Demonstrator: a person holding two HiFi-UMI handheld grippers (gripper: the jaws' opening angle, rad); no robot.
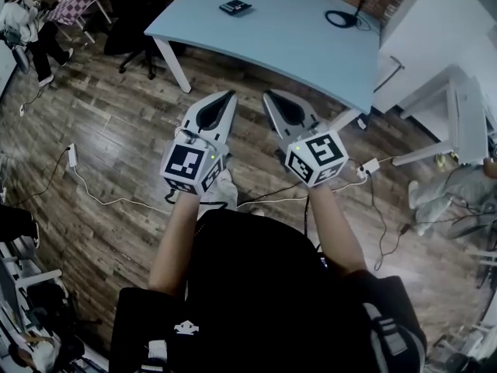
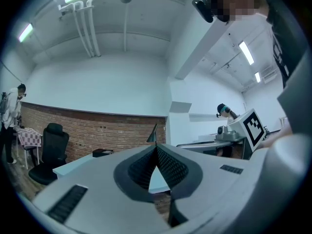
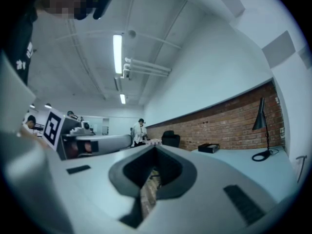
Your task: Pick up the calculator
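Calculator (image 1: pixel 234 7) untouched: the pick-up has not begun.

It lies flat on the pale table (image 1: pixel 295 53), a small dark slab with keys too small to make out, well apart from both grippers. The left gripper (image 1: pixel 230 96) and right gripper (image 1: pixel 269 97) are held level over the wood floor, short of the table's near edge. Each has its jaws together on nothing. Approach, opening and grasp all remain.

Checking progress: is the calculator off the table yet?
No, the calculator lies on the table, with nothing touching it.
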